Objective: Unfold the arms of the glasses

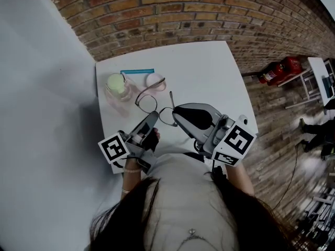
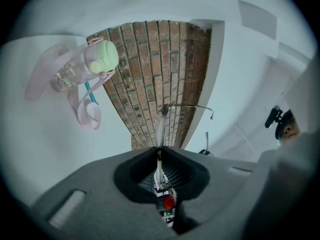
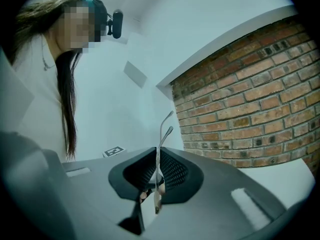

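Thin wire-rimmed glasses (image 1: 149, 102) hang above the white table (image 1: 209, 72), held between both grippers. My left gripper (image 1: 155, 117) is shut on the frame by one lens; in the left gripper view the glasses (image 2: 160, 126) stand edge-on out of the closed jaws, with one arm (image 2: 192, 106) stretched to the right. My right gripper (image 1: 175, 115) is shut on the other lens side. In the right gripper view two thin arm ends (image 3: 165, 129) rise from between the closed jaws. In the head view one arm (image 1: 157, 85) reaches toward the far left and the other (image 1: 171, 99) points away.
A clear pink bottle with a green lid (image 1: 116, 85) lies at the table's far left, with a blue stick (image 1: 137, 71) and a round pink piece (image 1: 154, 80) beside it. A brick wall (image 1: 172, 14) runs behind the table. A red extinguisher (image 1: 280, 69) lies on the floor at the right.
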